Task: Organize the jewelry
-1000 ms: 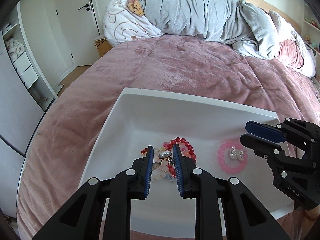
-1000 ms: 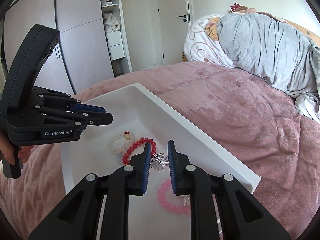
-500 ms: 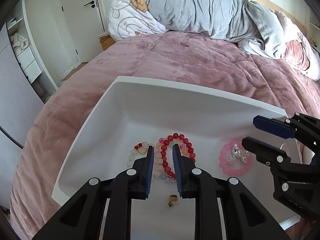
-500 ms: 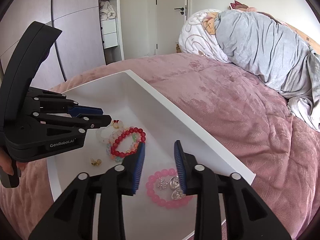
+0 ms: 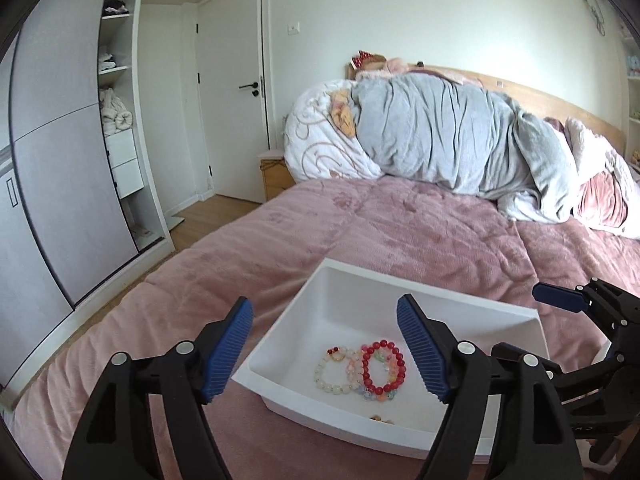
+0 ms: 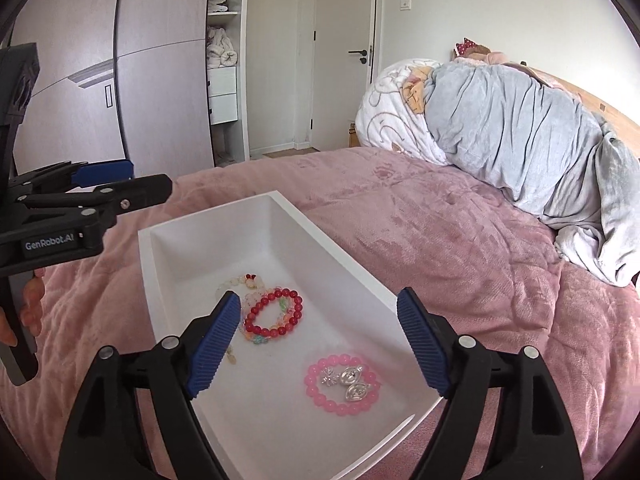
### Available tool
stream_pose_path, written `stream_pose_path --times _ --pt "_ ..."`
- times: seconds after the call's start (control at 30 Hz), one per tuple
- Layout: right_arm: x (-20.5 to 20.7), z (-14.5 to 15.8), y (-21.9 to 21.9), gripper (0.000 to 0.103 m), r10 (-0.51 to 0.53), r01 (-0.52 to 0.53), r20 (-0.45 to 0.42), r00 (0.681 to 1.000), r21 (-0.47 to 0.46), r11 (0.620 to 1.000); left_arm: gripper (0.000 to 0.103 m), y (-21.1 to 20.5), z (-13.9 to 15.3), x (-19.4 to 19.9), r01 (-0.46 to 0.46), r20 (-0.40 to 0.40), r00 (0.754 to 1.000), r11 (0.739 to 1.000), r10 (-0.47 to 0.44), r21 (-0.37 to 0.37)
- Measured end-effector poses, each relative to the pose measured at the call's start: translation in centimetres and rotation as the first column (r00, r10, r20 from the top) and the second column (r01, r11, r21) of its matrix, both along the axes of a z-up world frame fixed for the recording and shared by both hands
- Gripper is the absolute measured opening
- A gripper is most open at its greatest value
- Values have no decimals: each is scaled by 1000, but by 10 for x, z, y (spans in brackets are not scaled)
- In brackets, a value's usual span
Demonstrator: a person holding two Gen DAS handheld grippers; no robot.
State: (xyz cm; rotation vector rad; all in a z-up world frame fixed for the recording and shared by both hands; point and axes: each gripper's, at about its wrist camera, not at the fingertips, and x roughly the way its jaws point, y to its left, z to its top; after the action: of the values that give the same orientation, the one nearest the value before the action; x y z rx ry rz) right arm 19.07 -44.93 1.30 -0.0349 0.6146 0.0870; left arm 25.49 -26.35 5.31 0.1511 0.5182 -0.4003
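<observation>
Both claws, left [image 5: 324, 350] and right [image 6: 320, 342], now wide open, empty, backed off white plastic tray [image 6: 344, 264]; jewelry all inside, looks done.

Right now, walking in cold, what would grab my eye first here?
Probably the white tray on the pink bedspread, holding a red bead bracelet and a pink bracelet ringed around silver charms. Next, the open left gripper and right gripper above it, both empty.
</observation>
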Motion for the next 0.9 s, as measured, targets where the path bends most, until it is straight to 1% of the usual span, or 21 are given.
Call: stream_pose_path --times 0.03,0.1,0.17,0.27,0.33,0.53,0.63,0.7,0.73,0.9 --pt "-4 6 0 82 -2 2 11 1000 -1 1000 87 6 7 -7 -12 16 1000 1000 12 -19" --pt "-14 21 0 84 -8 8 35 999 -3 1000 91 18 19 -20 -36 42 998 998 38 -56" --pt "-25 35 0 85 -12 12 58 998 -1 1000 92 28 28 -33 -44 61 997 996 49 -81" --pt "-41 56 -1 87 -25 23 95 995 12 1000 93 39 37 -53 -66 82 994 995 72 -75" --pt "-50 68 1 88 -30 28 119 992 17 999 96 47 40 -66 -88 92 991 994 94 -67" --pt "-78 103 14 91 -25 25 181 983 -2 1000 98 72 45 -101 -129 112 984 990 135 -61" --pt "-92 115 19 94 -29 28 202 979 9 1000 99 81 45 -122 -152 136 978 987 156 -44" --pt "-102 120 21 98 -34 31 210 977 20 999 99 82 42 -134 -170 151 973 985 173 -33" --pt "-106 121 21 98 -37 32 208 977 27 999 99 83 39 -140 -178 153 971 984 181 -30" --pt "-129 115 13 98 -85 61 211 974 120 991 99 78 15 -154 -176 108 978 983 180 -43"
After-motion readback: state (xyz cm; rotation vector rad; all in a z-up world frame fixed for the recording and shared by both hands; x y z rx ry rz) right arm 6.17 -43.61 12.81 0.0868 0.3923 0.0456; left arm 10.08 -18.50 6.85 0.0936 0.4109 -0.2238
